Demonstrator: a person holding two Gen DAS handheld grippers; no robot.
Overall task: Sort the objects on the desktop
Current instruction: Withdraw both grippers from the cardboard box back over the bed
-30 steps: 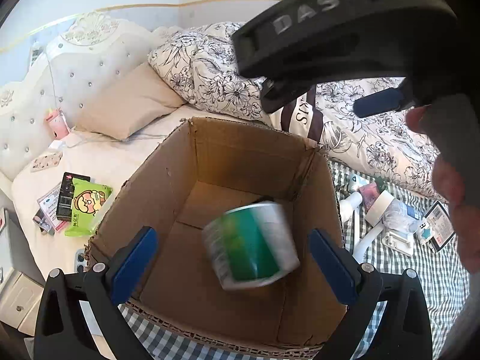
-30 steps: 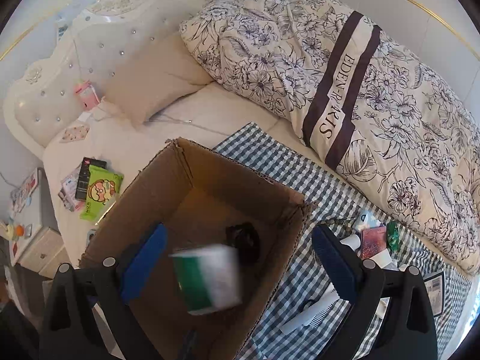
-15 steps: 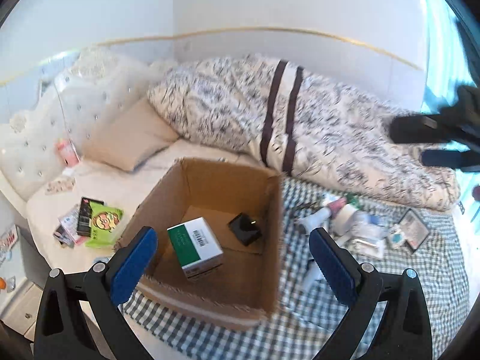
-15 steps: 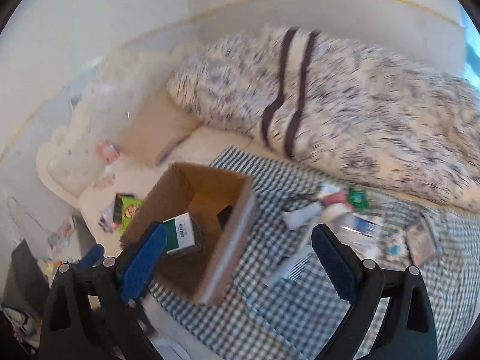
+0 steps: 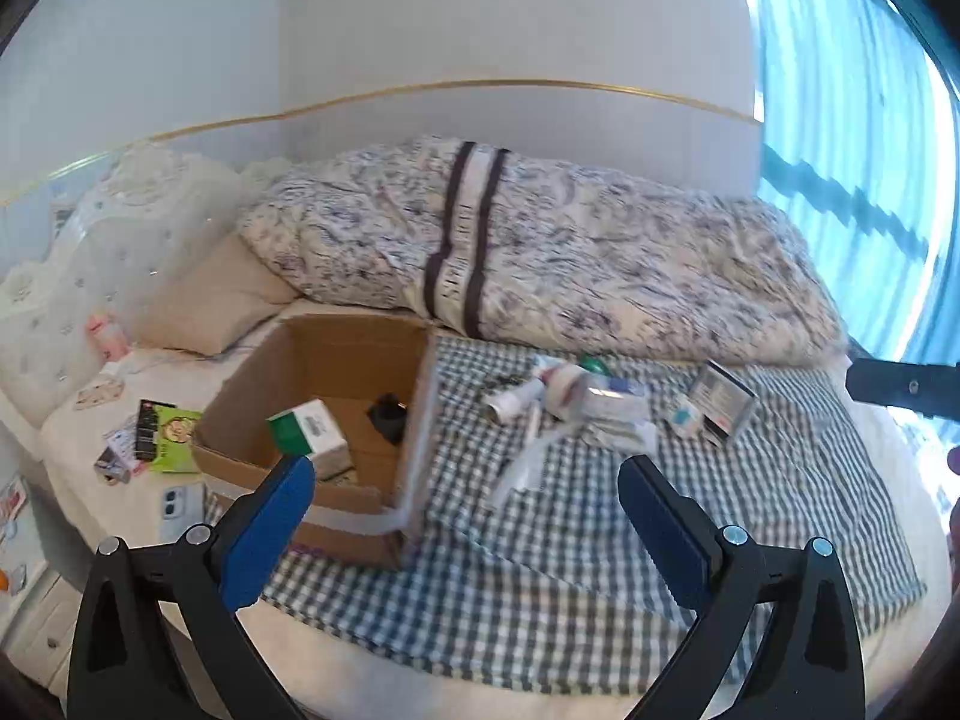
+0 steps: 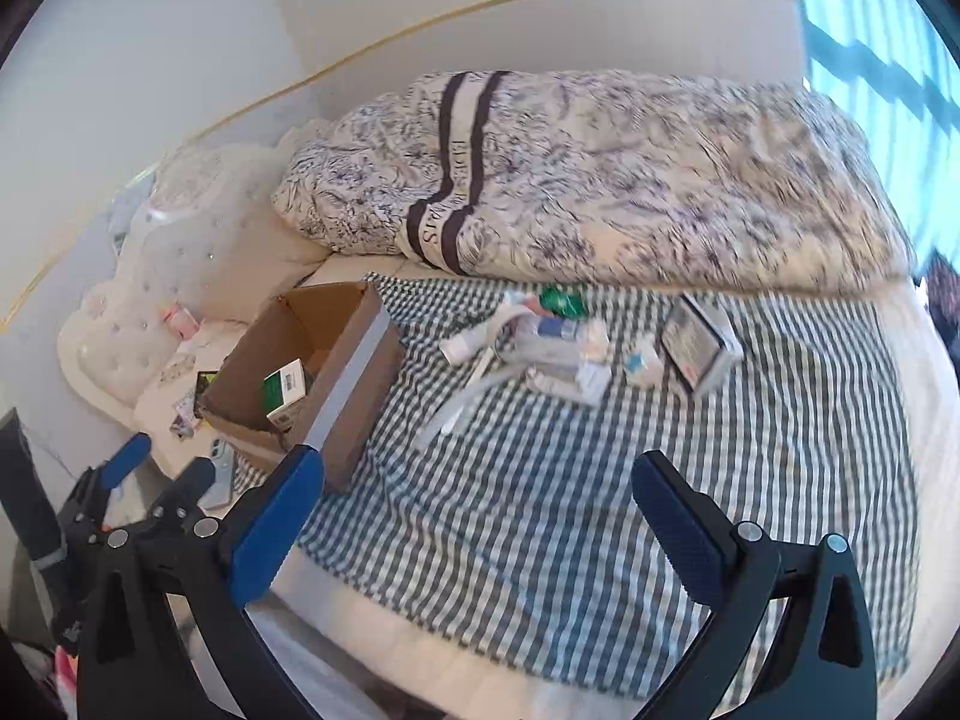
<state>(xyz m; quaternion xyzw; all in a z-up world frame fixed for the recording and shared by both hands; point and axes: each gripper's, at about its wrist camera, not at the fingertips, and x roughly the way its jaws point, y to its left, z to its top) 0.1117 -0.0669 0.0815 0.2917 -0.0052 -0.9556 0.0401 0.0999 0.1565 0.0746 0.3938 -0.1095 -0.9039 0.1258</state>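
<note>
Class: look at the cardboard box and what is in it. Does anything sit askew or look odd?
Yes. The green-and-white carton lies tilted inside the open brown cardboard box, not flat. A small black object lies beside it.

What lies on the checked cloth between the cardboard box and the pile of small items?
Nothing: in the right wrist view only bare checked cloth separates the cardboard box from the pile of small items.

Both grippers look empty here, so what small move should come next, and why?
Probably bring the open right gripper down toward the pile of small items on the checked cloth; the cardboard box holds only a green-and-white box and a dark item.
</note>
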